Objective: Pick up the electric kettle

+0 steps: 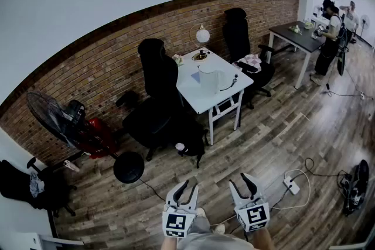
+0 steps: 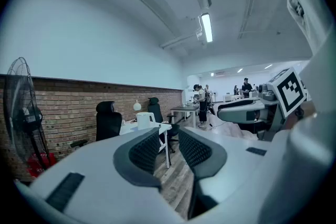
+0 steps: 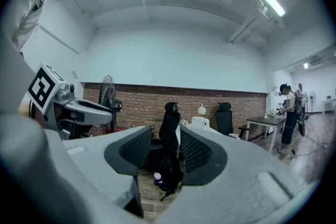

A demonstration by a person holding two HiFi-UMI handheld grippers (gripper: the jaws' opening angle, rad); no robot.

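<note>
Well ahead of the left claw [image 1: 188, 185] and the right claw [image 1: 239, 180], the kettle [image 1: 208, 80] stands on the table [image 1: 199, 101]. Both claws are slightly open, holding nothing.

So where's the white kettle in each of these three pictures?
Head view: kettle on the white table, just above centre.
Left gripper view: kettle small, left of centre.
Right gripper view: kettle small, right of centre.
Shared landmark: the globe lamp on the same table.
</note>
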